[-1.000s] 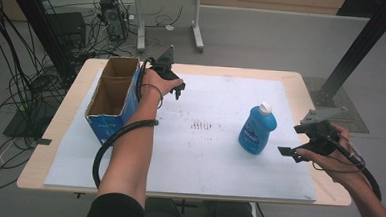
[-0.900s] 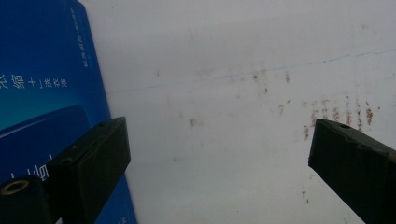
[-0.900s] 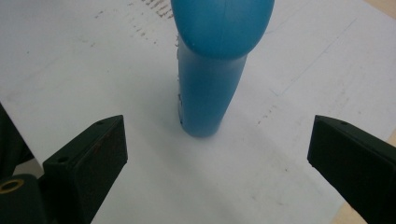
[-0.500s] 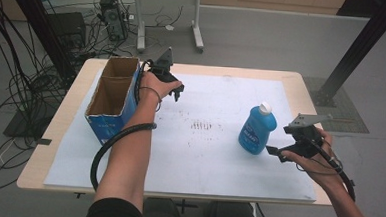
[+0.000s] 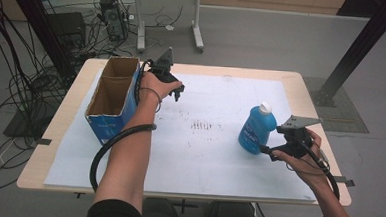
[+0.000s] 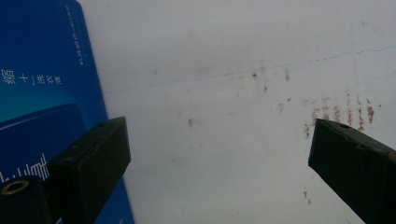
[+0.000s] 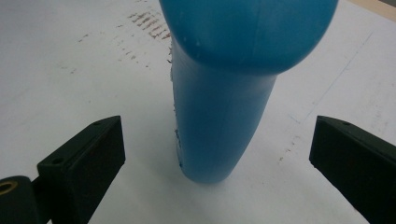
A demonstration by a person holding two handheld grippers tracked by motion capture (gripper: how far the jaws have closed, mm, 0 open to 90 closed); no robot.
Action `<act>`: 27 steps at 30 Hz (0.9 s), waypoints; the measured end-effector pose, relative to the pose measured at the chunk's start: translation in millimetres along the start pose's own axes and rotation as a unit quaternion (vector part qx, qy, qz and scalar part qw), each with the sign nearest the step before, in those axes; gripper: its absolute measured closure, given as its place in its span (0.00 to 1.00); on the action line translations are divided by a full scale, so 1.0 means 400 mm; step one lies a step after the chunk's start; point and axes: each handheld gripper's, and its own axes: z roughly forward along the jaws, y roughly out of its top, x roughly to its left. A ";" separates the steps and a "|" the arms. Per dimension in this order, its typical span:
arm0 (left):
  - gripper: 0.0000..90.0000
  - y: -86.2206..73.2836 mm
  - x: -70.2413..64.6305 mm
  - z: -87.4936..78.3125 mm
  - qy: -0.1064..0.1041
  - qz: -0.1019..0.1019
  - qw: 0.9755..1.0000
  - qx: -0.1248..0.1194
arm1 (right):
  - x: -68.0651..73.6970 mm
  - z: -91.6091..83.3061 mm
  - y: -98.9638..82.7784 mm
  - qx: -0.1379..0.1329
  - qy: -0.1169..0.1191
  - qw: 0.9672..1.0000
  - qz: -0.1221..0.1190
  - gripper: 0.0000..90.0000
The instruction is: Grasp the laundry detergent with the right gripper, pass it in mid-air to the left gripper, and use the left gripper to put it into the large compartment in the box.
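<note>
Two jaws: right gripper (image 5: 269,151) spread wide, touching nothing
bottle: blue bottle (image 7: 224,116) upright between jaws, frame centre

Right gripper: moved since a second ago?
Yes. In the high view the right gripper has come in leftward and toward the near table edge, closing on the blue bottle, which stands in place. Its jaws have just been opening, nothing gripped.

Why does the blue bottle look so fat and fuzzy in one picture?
In the right gripper view the camera sits very near the blue bottle, so it bulges wide at the top and its edges go soft. In the high view the same bottle is small and sharp, under even light with faint shadows.
</note>
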 end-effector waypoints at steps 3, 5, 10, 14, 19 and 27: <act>0.07 0.000 -0.002 0.005 -0.002 0.002 1.000 0.000 | 0.001 0.011 -0.007 -0.005 0.001 1.000 0.001 0.03; 0.07 0.000 -0.004 0.008 -0.002 0.005 1.000 0.001 | 0.002 0.019 -0.012 -0.010 0.001 1.000 0.004 0.03; 0.06 0.000 -0.010 0.013 -0.005 0.004 1.000 -0.001 | 0.004 0.042 -0.022 -0.025 -0.007 1.000 0.008 0.03; 0.06 0.002 -0.013 0.013 -0.004 0.006 1.000 0.000 | 0.005 0.051 -0.027 -0.037 -0.009 0.999 0.011 0.03; 0.06 0.003 -0.016 0.013 -0.004 0.009 1.000 0.001 | 0.006 0.062 -0.029 -0.050 -0.009 0.999 0.011 0.03; 0.06 0.004 -0.022 0.018 -0.002 0.011 1.000 0.003 | 0.009 0.086 -0.032 -0.072 -0.007 0.997 0.016 0.03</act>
